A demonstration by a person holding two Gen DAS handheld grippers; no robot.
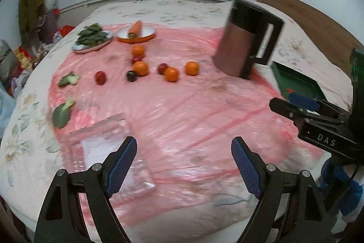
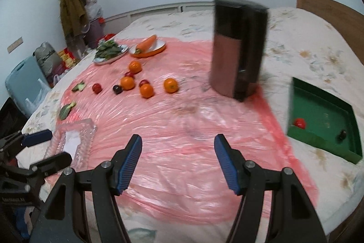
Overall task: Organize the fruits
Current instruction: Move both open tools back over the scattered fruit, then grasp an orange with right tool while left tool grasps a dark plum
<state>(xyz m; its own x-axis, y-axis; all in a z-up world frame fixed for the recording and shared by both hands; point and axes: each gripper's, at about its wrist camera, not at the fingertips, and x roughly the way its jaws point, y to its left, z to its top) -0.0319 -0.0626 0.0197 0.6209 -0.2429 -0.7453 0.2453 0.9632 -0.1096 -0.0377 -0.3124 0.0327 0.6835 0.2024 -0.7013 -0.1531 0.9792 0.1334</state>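
Several oranges (image 1: 171, 74) (image 2: 146, 90), small red fruits (image 1: 100, 77) (image 2: 96, 88) and a dark plum (image 1: 131, 76) (image 2: 117, 89) lie loose on the pink plastic sheet (image 1: 182, 111) (image 2: 182, 129) over the bed. A green tray (image 1: 298, 83) (image 2: 323, 122) at the right holds a red fruit (image 2: 299, 122) and a dark fruit (image 2: 342, 135). My left gripper (image 1: 184, 152) is open and empty above the sheet's near part. My right gripper (image 2: 178, 147) is open and empty too; it shows at the right in the left wrist view (image 1: 293, 101).
A brown and black kettle (image 1: 245, 38) (image 2: 236, 47) stands beside the tray. A clear glass tray (image 1: 107, 142) (image 2: 72, 142) lies near left. A plate of greens (image 1: 93, 38) (image 2: 110, 51), an orange-rimmed plate with a carrot (image 1: 136, 32) (image 2: 147, 46) and loose leaves (image 1: 61, 112) lie beyond.
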